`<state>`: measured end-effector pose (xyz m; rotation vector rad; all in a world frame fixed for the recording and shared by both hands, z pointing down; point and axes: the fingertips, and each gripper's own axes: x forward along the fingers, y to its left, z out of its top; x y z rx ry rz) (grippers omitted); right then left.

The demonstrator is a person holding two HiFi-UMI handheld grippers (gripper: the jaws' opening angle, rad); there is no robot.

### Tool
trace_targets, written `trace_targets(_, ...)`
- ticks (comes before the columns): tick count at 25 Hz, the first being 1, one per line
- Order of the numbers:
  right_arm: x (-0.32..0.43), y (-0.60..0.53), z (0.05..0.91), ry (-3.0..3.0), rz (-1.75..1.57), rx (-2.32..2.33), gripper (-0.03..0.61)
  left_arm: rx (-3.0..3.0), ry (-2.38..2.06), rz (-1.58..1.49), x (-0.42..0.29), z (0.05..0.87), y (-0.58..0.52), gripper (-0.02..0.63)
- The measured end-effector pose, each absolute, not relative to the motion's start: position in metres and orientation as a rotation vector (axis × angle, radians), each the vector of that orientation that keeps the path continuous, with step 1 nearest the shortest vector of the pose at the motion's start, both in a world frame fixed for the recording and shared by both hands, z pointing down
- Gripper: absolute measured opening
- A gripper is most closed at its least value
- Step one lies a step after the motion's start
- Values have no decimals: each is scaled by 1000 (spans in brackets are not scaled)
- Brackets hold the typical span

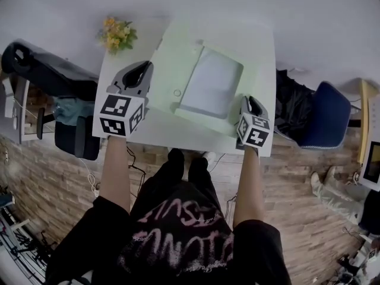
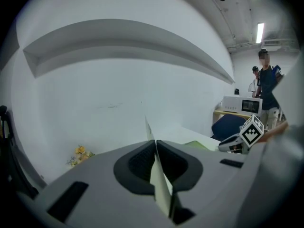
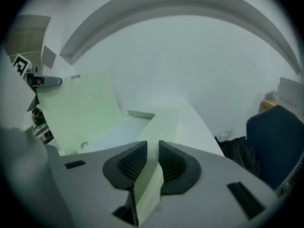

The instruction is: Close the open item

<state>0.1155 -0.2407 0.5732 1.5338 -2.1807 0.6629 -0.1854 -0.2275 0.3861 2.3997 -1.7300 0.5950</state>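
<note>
A pale green document case lies open on the white table, with white paper inside. Its big left cover, which carries a round snap, stands raised. My left gripper is shut on that cover's edge. In the left gripper view the cover shows as a thin sheet pinched edge-on between the pads of the left gripper. My right gripper is at the case's right side, shut on a narrow green side flap. That flap runs out from the right gripper toward the tray.
A yellow flower bunch sits at the table's far left corner. A black chair stands left of the table; a blue chair and a black bag stand right. People stand by a microwave in the background.
</note>
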Motion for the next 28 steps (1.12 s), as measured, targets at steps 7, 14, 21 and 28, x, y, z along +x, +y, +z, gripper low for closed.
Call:
trace_targets(7, 113, -242, 577, -2181, 688, 1520, 83, 2385, -1743, 580, -189, 387, -228, 14)
trace_targets(14, 113, -242, 578, -2170, 691, 1536, 83, 2416, -1715, 595, -177, 387, -227, 14)
trace_targets(21, 113, -240, 578, -2176, 693, 1533, 83, 2483, -1658, 652, -147, 386, -224, 15)
trace_targets(28, 115, -235, 577, -2195, 669, 1537, 81, 2553, -1562, 725, -102, 386, -219, 14)
